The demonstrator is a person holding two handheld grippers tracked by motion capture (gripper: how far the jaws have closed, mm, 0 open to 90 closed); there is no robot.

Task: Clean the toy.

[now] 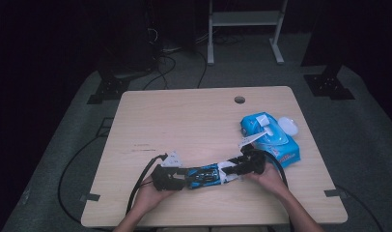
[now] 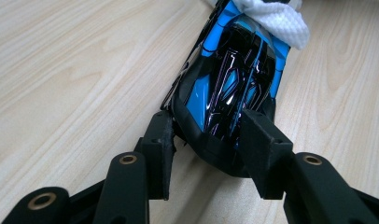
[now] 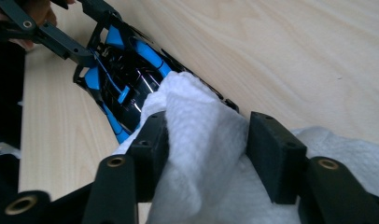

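A glossy blue and black toy car [image 1: 206, 175] lies on the wooden table [image 1: 184, 121] near its front edge, between the two grippers. My left gripper [image 2: 211, 140] is shut on one end of the car [image 2: 234, 79], a jaw on each side of the body. My right gripper [image 3: 206, 144] is shut on a white wet wipe [image 3: 197, 126], which rests against the car's [image 3: 127, 79] other end. From above, the left gripper [image 1: 184, 178] is at the car's left and the right gripper [image 1: 231, 171] at its right, with the wipe [image 1: 226, 168] between them.
A blue pack of wet wipes [image 1: 271, 137] lies at the right of the table, a sheet sticking out of its opening and a white lid [image 1: 288, 125] beside it. A round cable hole [image 1: 239, 99] is near the far edge. Black cables trail off the front.
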